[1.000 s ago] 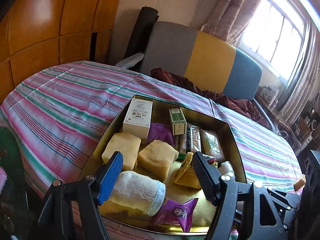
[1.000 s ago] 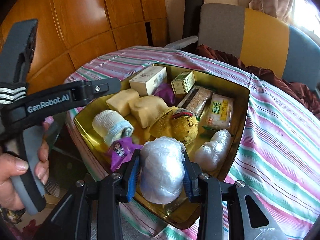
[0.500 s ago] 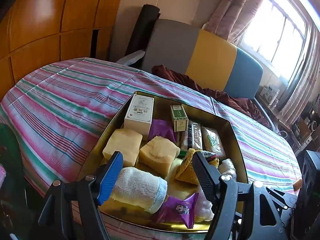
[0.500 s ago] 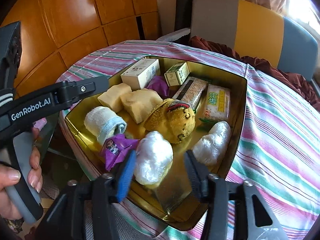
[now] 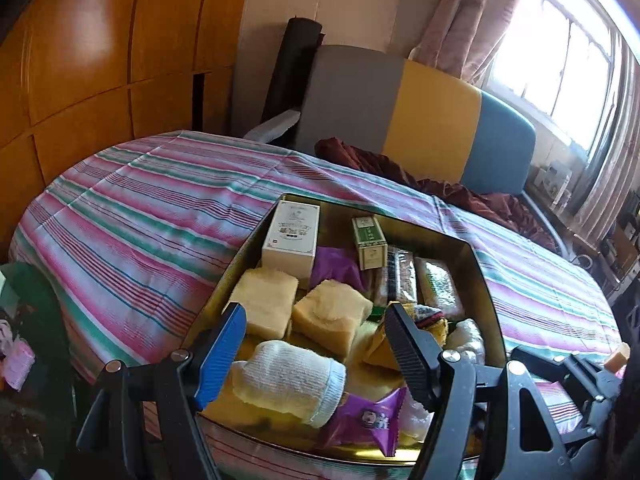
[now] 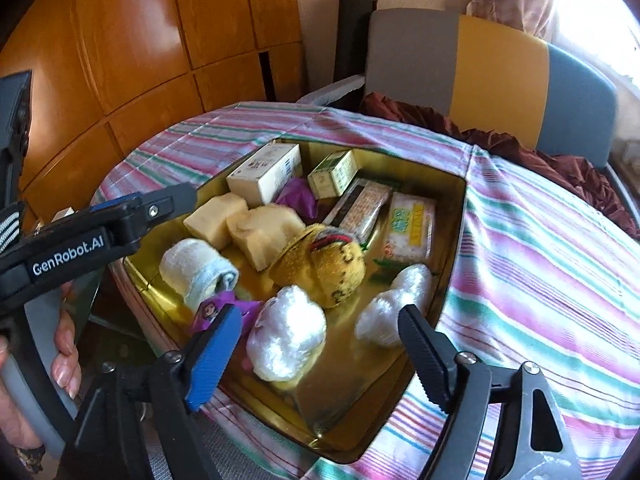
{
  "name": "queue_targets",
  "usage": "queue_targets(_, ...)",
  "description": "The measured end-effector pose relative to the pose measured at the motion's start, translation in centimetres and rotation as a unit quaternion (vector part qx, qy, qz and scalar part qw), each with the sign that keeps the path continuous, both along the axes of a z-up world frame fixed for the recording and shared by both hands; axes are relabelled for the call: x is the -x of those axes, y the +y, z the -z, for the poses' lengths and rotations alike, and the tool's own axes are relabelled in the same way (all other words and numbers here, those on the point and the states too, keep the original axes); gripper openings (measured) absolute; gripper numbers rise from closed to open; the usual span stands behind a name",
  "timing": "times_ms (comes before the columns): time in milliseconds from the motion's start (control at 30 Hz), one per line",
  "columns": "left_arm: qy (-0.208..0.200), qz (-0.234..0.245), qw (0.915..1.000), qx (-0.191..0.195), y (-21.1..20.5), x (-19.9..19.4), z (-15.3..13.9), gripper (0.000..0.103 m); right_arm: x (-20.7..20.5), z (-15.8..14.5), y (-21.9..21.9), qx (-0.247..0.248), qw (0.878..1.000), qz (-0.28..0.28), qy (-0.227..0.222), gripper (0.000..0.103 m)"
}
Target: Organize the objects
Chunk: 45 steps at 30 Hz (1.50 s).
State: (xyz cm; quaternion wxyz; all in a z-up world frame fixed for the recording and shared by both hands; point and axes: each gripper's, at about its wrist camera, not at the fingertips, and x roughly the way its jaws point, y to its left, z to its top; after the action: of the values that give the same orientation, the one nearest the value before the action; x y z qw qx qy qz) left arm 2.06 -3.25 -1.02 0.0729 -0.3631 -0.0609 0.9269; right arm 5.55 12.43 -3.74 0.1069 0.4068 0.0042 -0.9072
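Striped tablecloth, gold tin tray (image 6: 454,240) on top, and the plastic-wrapped bundle (image 6: 286,334) just got dropped in.

Right gripper (image 6: 320,354) was squeezing that bundle a second ago; now its jaws are spread wide and pulled back, and the bundle sits loose at the near edge of the tray, right of the purple snack packet (image 6: 224,308) and near the yellow plush (image 6: 320,264). Left gripper (image 5: 316,356) is also released, hovering over the rolled white sock (image 5: 288,380) without touching it. Looks like that item's sorted, so I'd guess the tray is about full.
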Motion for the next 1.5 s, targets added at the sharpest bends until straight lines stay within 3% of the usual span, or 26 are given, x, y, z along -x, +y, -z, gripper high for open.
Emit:
queue_targets(167,0.007,-0.022,0.9991,0.035,0.0,-0.1,-0.6,0.073,0.0,-1.7,1.0,-0.001,0.999,0.030,0.037,0.102)
queue_targets(300,-0.008,-0.036,0.9977,0.056,-0.2,0.4,-0.9,0.073,0.4,-3.1,1.1,-0.015,0.997,0.055,0.060,0.103)
queue_targets(467,-0.002,-0.048,0.9973,0.055,-0.7,0.1,-1.7,0.073,1.0,-3.9,1.7,0.029,0.996,0.057,0.064,0.103)
queue_targets(633,0.006,-0.065,0.9941,0.087,-0.4,-0.1,-2.3,0.073,1.0,-4.4,-0.3,-0.035,0.995,0.029,0.092,0.103)
queue_targets(700,0.000,-0.071,0.9923,0.102,-0.2,0.0,-2.2,0.073,1.1,-4.4,-0.6,-0.039,0.995,0.037,0.087,0.103)
queue_targets(867,-0.020,-0.066,0.9907,0.117,0.1,0.0,-1.9,0.073,2.1,-4.7,-0.5,-0.054,0.986,0.146,0.060,0.103)
queue_targets(1100,-0.036,-0.075,0.9913,0.102,-0.7,0.0,-1.8,0.073,2.8,-5.2,-1.2,-0.072,0.984,0.152,0.050,0.103)
queue_targets(1233,-0.042,-0.075,0.9905,0.107,-0.8,0.2,-1.7,0.073,3.1,-5.0,-1.1,-0.041,0.984,0.172,0.025,0.103)
queue_targets(1500,-0.045,-0.061,0.9905,0.115,-0.3,-0.1,-1.7,0.073,3.2,-4.8,-2.2,-0.073,0.979,0.189,0.012,0.103)
